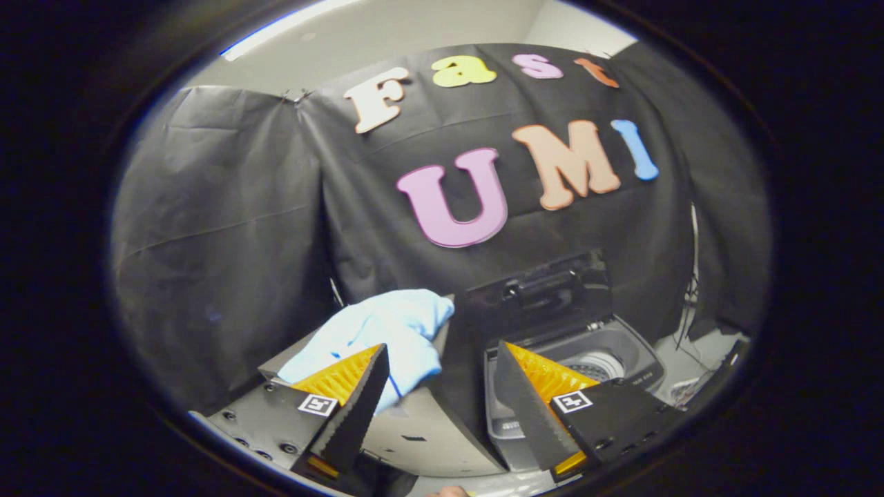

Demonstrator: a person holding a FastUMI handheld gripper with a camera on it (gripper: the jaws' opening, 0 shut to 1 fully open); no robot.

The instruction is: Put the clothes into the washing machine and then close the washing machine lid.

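Gripper (438, 386) low in the centre of the frame, fingers spread wide with nothing between them. One finger (345, 407) at lower left, the other at lower right, each carrying a ribbed pad (545, 373) on its inner face and a small square marker (318, 404) on its top.

Light blue cloth (387, 338) bunched in a soft heap just left of centre, lying on a pale grey surface (428, 435) that slopes down toward the bottom of the frame. Lower left part of the cloth covered by the left finger's tip; whether the finger touches the fabric cannot be told. Right finger well apart from the cloth.

Small grey washing machine (632, 359) at lower right of centre, beyond the right finger and partly hidden behind it. Dark lid (545, 293) standing raised, tilted back toward the wall, a handle-like bar showing on its face. Round drum (597, 364) open below the lid, pale and perforated, seen just past the right finger's tip. Cloth outside the machine, to the left of the raised lid, its right edge close beside the lid's left edge.

Black cloth wall (228, 228) hanging behind everything, creased and folded, across the middle of the frame. Pale ceiling (414, 27) at the top with a bright strip at upper left. Thin dark cables (690, 297) trailing down at the right, beside the machine. Sliver of a hand (449, 491) at the very bottom centre.
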